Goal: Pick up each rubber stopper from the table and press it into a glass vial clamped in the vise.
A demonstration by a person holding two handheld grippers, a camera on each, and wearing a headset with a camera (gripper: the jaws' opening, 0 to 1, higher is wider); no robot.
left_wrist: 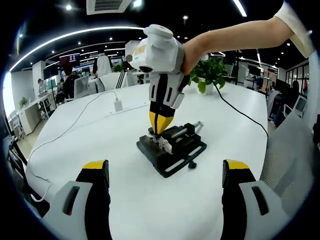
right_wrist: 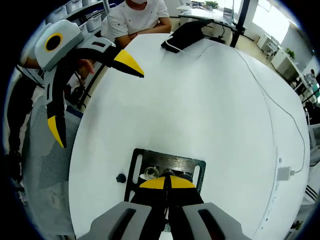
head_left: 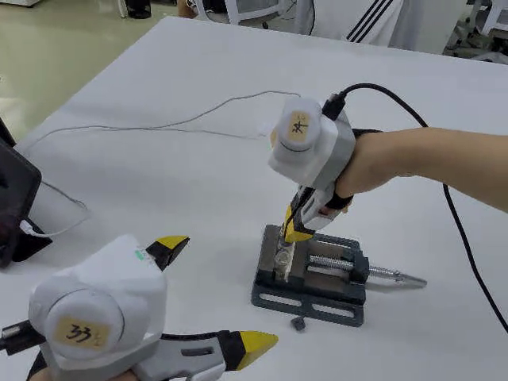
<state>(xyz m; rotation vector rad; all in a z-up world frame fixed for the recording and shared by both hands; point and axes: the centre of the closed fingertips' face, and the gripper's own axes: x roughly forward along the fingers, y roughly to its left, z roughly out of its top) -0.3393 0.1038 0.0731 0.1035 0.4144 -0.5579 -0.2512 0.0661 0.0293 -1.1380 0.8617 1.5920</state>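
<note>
The right tongs (head_left: 294,233) are clenched, their yellow tips pressed together and pointing down onto the vial (head_left: 283,259) at the left end of the vise (head_left: 349,274), just right of centre in the head view. In the right gripper view the tips meet at the bottom centre, right over the vial's mouth; whether anything sits between them I cannot tell. The vial stands upright between the vise's jaws. 1 stopper (head_left: 298,323), small and dark, lies on the bench (head_left: 182,182) just below the vise's front edge, apart from both tongs. The left tongs (head_left: 214,294) are released, the 2 yellow tips spread wide at the lower left of the head view, well apart from the vise. A black cable (head_left: 468,238) runs from the right tongs down the right side of the frame. A white cable (head_left: 159,125) crosses the upper left of the bench.
</note>
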